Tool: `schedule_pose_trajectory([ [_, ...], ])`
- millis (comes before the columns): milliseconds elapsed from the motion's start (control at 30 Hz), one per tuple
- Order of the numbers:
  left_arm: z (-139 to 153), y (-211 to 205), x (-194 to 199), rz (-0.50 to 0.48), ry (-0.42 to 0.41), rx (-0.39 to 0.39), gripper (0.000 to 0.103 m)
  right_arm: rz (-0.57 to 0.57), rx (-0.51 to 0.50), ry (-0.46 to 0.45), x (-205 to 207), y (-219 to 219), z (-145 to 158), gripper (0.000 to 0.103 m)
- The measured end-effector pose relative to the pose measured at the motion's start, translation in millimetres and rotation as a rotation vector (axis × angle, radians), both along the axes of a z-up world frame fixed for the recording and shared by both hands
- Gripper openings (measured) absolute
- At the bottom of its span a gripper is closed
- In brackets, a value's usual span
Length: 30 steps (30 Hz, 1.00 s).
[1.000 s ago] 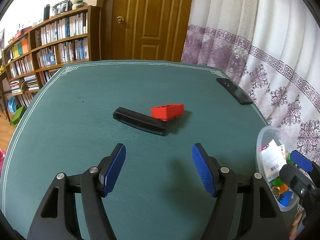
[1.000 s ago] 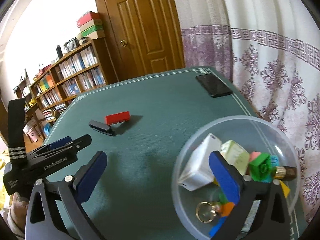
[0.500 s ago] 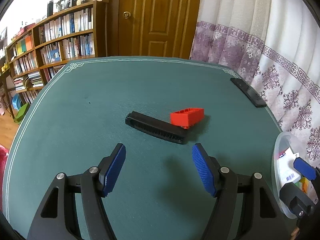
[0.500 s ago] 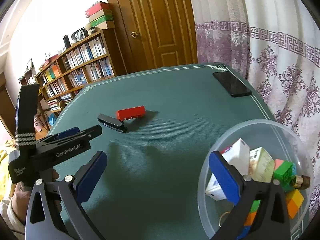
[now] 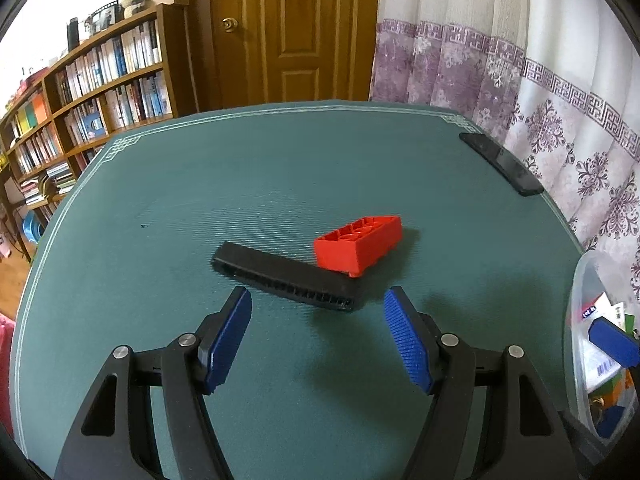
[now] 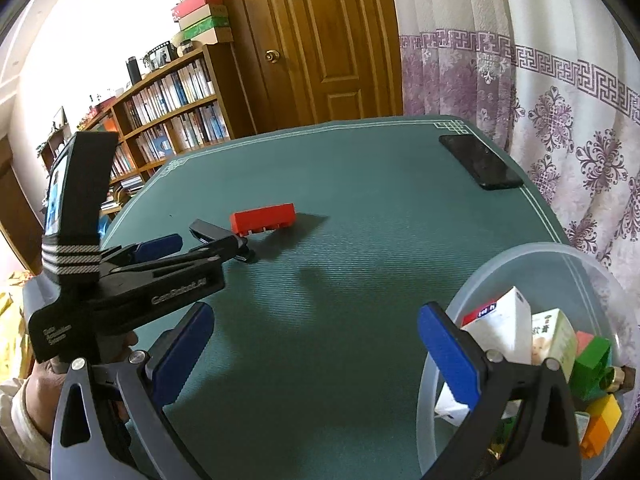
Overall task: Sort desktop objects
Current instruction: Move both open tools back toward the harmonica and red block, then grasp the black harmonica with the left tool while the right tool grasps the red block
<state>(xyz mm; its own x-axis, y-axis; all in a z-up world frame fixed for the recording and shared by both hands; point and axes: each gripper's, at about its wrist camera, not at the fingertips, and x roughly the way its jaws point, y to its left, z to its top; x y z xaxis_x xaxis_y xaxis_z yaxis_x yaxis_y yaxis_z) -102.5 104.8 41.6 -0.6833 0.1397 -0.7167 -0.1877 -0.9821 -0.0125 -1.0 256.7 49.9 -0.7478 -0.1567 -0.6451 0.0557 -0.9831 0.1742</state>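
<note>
On the desk point(image 5: 280, 168), a long bar point(image 5: 286, 276) lies near the middle with a toy brick point(image 5: 358, 244) touching its right end and resting just behind it. A phone point(image 5: 502, 164) lies flat at the far right edge, well apart from both. A round bowl point(image 6: 516, 264) stands at the near right corner, holding 2 small cartons point(image 6: 506, 320) and several toy blocks point(image 6: 592, 364). The left hand-held gripper point(image 5: 318, 316) hangs just before the bar, jaws apart; the right hand-held gripper point(image 6: 316, 320) stands at the bowl's left rim, jaws apart. Behind the desk stand a bookshelf point(image 5: 104, 92) at left, a door point(image 5: 288, 32) in the middle and a curtain point(image 5: 540, 80) at right.
</note>
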Motion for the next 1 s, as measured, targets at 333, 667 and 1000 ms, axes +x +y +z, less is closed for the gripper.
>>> schedule_pose_trajectory([
  [333,-15.0,4.0,-19.4,0.027,-0.032,-0.005,0.072,-0.009,0.021,-0.010,-11.2,4.6,-9.2,0.102],
  [667,-19.7,-18.0,-24.1,0.054,-0.049,-0.007,0.072,-0.009,0.056,-0.012,-19.5,-1.5,-11.0,0.102],
  [1000,-19.2,-52.4,-25.9,0.103,-0.053,-0.001,0.072,0.043,0.094,-0.013,-34.3,-23.8,-9.4,0.102],
])
